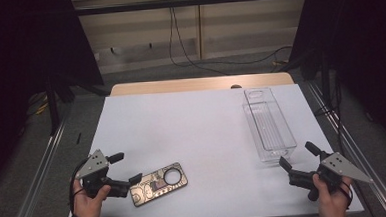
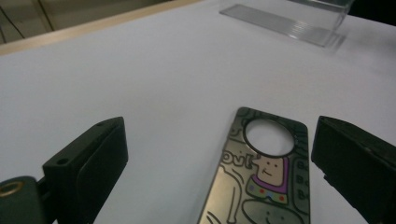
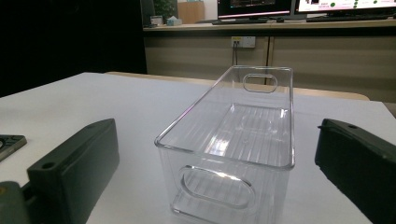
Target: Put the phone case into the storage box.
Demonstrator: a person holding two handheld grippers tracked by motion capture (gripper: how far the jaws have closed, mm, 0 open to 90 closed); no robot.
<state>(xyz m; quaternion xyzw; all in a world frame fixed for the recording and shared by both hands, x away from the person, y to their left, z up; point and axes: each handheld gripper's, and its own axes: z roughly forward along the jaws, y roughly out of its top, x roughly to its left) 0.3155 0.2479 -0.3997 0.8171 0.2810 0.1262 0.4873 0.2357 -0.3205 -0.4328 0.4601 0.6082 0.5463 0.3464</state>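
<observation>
From the high view, a white bench (image 1: pixel 202 133) carries two things. A flat metal tag (image 1: pixel 159 184) with a round hole and cartoon print lies near the front edge, left of the middle, its long side slanting up to the right. A clear plastic bin (image 1: pixel 268 124) stands on the right side, its long side running from near to far. The left hand-held gripper (image 1: pixel 126 167) is held at the near left, just beside the tag's left end, with its jaws spread apart and nothing clamped. The right hand-held gripper (image 1: pixel 296 155) is held at the near right, just in front of the bin's near end, and its jaws are also spread, apart from the bin.

In the left gripper view, the tag (image 2: pixel 261 172) lies flat on the bench (image 2: pixel 140 79) between the two black jaws, nearer the right one. Neither jaw touches it, so the hold is released. The bin (image 2: pixel 299 23) shows far off at the top right.

In the right gripper view, the bin (image 3: pixel 233 135) stands upright and empty between the wide-apart jaws, beyond their tips, with an oval handle slot in each end wall. A corner of the tag (image 3: pixel 8 143) shows at the left edge.
</observation>
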